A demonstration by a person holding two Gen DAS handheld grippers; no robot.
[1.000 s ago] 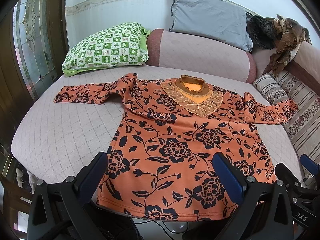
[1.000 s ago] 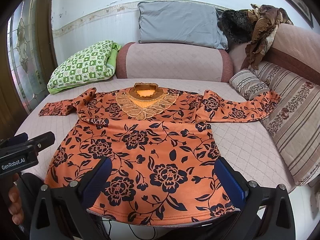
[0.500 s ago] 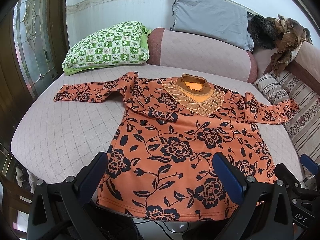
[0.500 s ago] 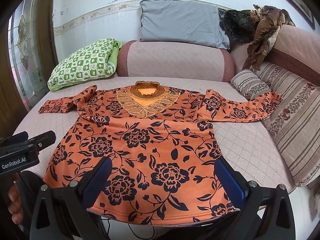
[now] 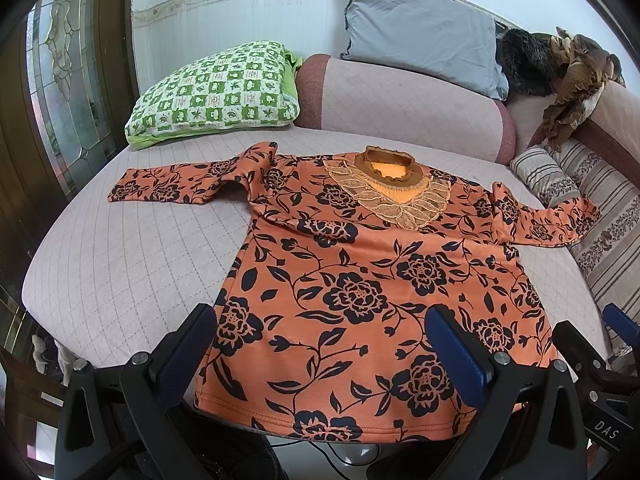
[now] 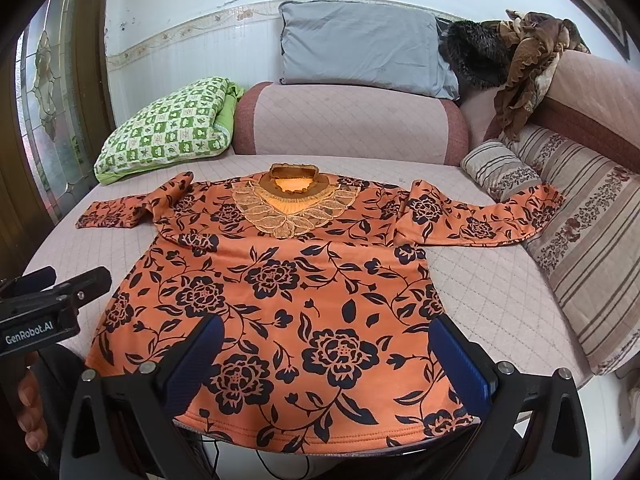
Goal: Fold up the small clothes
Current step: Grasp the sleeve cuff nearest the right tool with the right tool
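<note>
An orange top with black flowers lies flat and face up on a pink quilted couch seat, its lace collar at the far side and both sleeves spread sideways. Its hem hangs slightly over the near edge. My left gripper hovers open above the hem, holding nothing. My right gripper is also open and empty over the hem. The left gripper's body shows at the left edge of the right wrist view, with a hand under it.
A green checked pillow lies at the back left, and a grey pillow leans on the pink backrest. A striped cushion and brown clothes sit at the right. A glass door stands to the left.
Both views have shifted only slightly, with the shirt sitting a little lower in frame. The shirt and both open grippers are otherwise unchanged.
</note>
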